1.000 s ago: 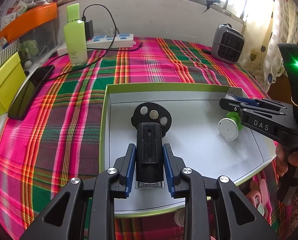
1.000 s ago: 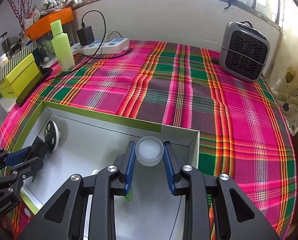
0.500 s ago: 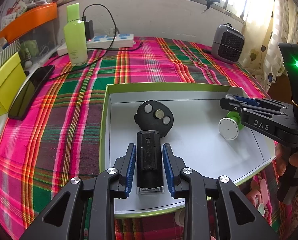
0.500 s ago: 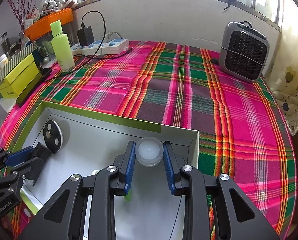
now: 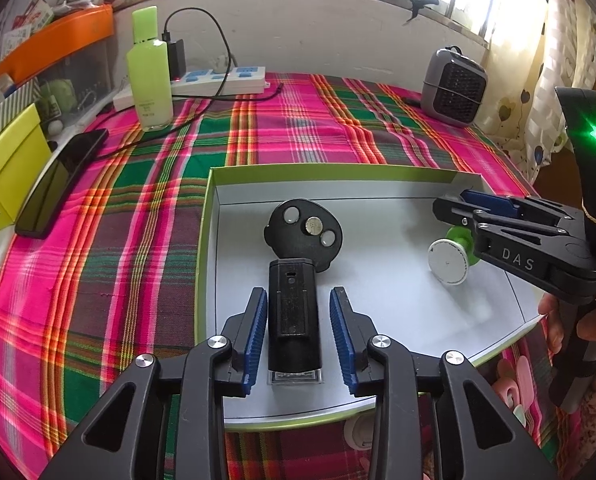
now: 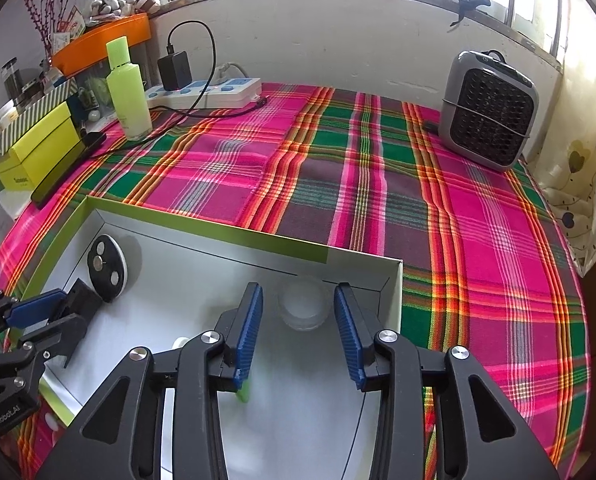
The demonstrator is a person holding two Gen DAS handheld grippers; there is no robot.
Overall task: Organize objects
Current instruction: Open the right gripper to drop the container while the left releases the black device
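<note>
A shallow white box with a green rim (image 5: pixel 208 240) (image 6: pixel 202 228) lies on the plaid cloth. Inside it rests a black handle-shaped device with a round head holding three metal discs (image 5: pixel 294 312) (image 6: pixel 106 268). My left gripper (image 5: pixel 298 332) (image 6: pixel 58 312) straddles its body; the jaws are opening and a gap shows at each blue pad. In the box's far right corner sits a small clear jar (image 6: pixel 303 308) between the opening jaws of my right gripper (image 6: pixel 299 332) (image 5: pixel 449 208), and neither pad touches it. A green spool with a white disc (image 5: pixel 451 256) lies under the right gripper.
At the back left stand a green bottle (image 5: pixel 150 76), a power strip with a charger (image 5: pixel 218 80), a black phone (image 5: pixel 58 184) and a yellow box (image 5: pixel 6 168). A grey fan heater (image 6: pixel 489 112) stands at the back right. A hand (image 5: pixel 577 320) holds the right gripper.
Both grippers' jaws have spread apart. The black device and the clear jar are let go and now rest on the box floor. Neither hand has shifted.
</note>
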